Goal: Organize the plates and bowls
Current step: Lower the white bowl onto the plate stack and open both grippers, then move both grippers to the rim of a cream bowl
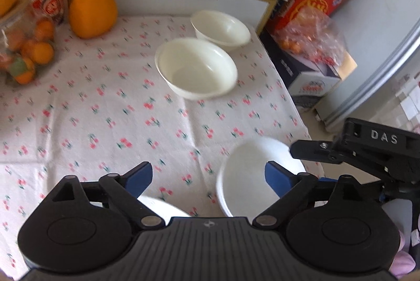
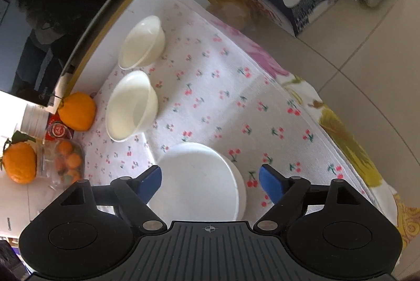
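Lettering "DAS" marks right tool (image 1: 296, 149) beside plates (image 1: 249, 176)

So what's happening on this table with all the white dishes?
A person is tidying dishes on a cherry-print tablecloth with a hand-held gripper in each hand. Both the left hand-held gripper and the right hand-held gripper are open and hold nothing. A stack of white plates sits just under the right one. Two cream bowls stand apart farther back, not yet stacked, near a large orange.
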Action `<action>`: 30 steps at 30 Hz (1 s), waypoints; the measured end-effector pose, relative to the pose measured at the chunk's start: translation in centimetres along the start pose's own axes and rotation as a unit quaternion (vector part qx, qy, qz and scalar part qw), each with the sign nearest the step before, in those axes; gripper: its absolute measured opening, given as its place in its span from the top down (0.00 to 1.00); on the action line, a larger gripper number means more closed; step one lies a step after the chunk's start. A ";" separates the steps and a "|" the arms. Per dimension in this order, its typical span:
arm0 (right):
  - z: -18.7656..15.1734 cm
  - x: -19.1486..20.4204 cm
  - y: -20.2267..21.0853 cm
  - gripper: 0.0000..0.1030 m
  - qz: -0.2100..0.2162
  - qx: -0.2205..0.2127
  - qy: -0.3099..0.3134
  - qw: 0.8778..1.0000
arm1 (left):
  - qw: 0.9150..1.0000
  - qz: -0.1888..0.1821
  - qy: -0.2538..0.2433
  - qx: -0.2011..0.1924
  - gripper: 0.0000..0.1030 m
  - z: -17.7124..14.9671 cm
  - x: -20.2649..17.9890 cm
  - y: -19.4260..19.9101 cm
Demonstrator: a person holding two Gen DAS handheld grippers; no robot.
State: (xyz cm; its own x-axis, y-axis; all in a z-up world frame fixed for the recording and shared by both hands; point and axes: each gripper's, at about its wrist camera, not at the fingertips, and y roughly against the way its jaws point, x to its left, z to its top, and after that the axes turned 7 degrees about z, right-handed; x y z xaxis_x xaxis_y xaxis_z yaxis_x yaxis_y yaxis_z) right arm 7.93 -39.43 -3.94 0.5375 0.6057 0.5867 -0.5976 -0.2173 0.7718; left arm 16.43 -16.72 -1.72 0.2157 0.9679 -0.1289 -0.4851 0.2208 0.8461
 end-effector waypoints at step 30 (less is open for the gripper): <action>4.3 3.4 -5.6 0.12 0.105 -0.063 -0.050 0.991 | 0.990 0.008 0.105 -0.089 0.10 6.5 6.2 -3.9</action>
State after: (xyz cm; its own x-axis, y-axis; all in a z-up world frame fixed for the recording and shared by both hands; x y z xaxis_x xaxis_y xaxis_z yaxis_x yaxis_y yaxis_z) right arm 15.67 -39.38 -5.20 0.4461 0.4771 0.7572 -0.7683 -0.2298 0.5974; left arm 25.11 -12.35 -2.43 0.0349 0.9710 -0.2367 -0.6324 0.2048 0.7471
